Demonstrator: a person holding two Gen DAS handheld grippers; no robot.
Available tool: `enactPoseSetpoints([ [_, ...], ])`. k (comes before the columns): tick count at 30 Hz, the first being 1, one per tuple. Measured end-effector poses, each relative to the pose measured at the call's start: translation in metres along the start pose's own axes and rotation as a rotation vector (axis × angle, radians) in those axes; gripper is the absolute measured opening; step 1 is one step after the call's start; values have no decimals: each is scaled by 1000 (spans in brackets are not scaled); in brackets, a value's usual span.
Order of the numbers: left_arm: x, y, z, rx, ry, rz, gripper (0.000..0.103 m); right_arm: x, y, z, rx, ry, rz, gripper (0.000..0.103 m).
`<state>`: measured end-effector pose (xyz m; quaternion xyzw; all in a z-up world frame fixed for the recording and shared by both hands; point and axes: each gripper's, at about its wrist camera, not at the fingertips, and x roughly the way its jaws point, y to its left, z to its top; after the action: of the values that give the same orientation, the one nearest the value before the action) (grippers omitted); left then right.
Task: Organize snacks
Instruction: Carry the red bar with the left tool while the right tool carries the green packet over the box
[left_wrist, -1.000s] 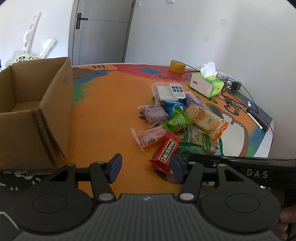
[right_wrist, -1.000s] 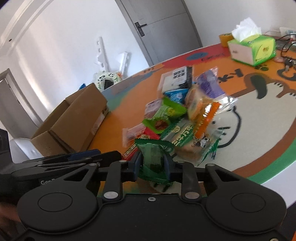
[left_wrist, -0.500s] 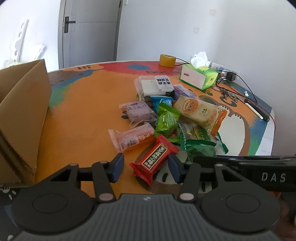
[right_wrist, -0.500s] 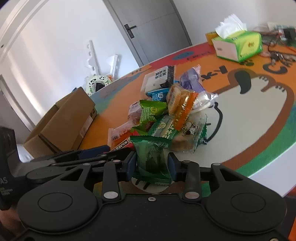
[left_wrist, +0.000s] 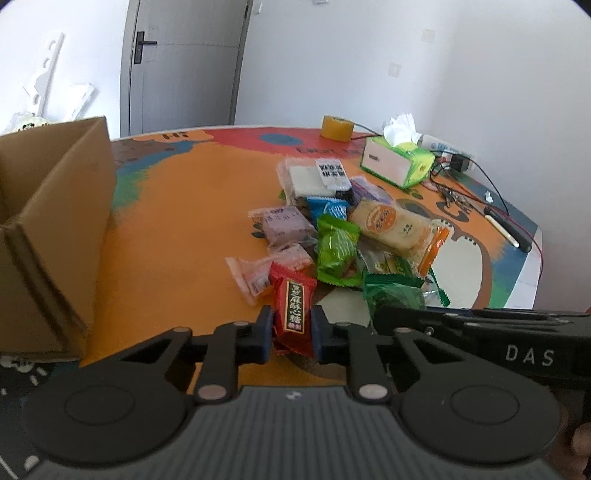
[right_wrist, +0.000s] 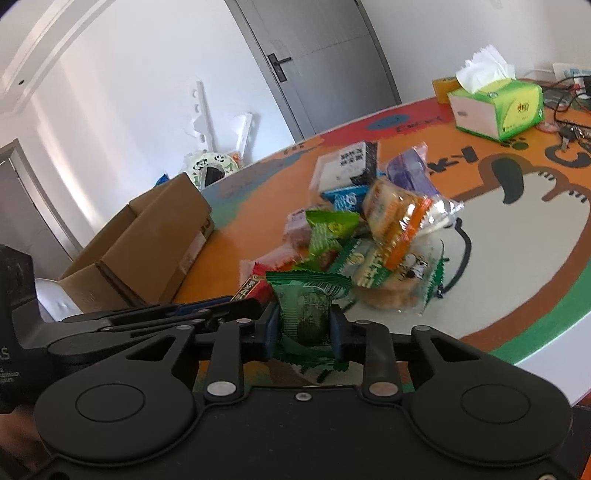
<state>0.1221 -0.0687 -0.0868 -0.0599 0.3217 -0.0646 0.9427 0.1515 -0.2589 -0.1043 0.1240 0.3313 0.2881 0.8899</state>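
A pile of wrapped snacks (left_wrist: 332, 229) lies on the orange table (left_wrist: 177, 221). My left gripper (left_wrist: 291, 328) is shut on a red snack packet (left_wrist: 293, 299) at the pile's near edge. My right gripper (right_wrist: 304, 326) is shut on a dark green snack packet (right_wrist: 306, 306), which also shows in the left wrist view (left_wrist: 393, 295). The two grippers sit side by side, the right one just right of the left. An open cardboard box (left_wrist: 48, 221) stands at the left, also seen in the right wrist view (right_wrist: 147, 240).
A green tissue box (left_wrist: 399, 166), a yellow tape roll (left_wrist: 337, 127) and cables with tools (left_wrist: 476, 199) lie at the table's far right. The table's right edge (left_wrist: 532, 266) is near. A grey door (left_wrist: 184, 62) stands behind.
My left gripper moved forward and closed on the red packet, which was loose between its open fingers before. My right gripper still holds the green packet and has closed tighter on it.
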Motion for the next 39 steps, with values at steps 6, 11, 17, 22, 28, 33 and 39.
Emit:
enactPoseSetpoints([
  [6,-20,5,6,-10,-51,5,20,-6,9,4,-8,-23,8,29],
  [11,-39,8,13,-11,-107,15,20,-8,19,8,-25,-45,26,29],
  [17,-59,17,21,-23,-173,33,20,-7,35,16,-47,-67,39,29],
  [22,-73,28,33,-46,-231,43,20,-5,51,28,-70,-95,49,29],
  [28,-88,45,44,-71,-294,87,20,0,72,39,-105,-118,83,29],
  [33,-101,65,49,-106,-338,139,20,6,88,46,-133,-124,109,29],
  [39,-113,92,52,-149,-372,200,20,13,104,54,-155,-134,135,29],
])
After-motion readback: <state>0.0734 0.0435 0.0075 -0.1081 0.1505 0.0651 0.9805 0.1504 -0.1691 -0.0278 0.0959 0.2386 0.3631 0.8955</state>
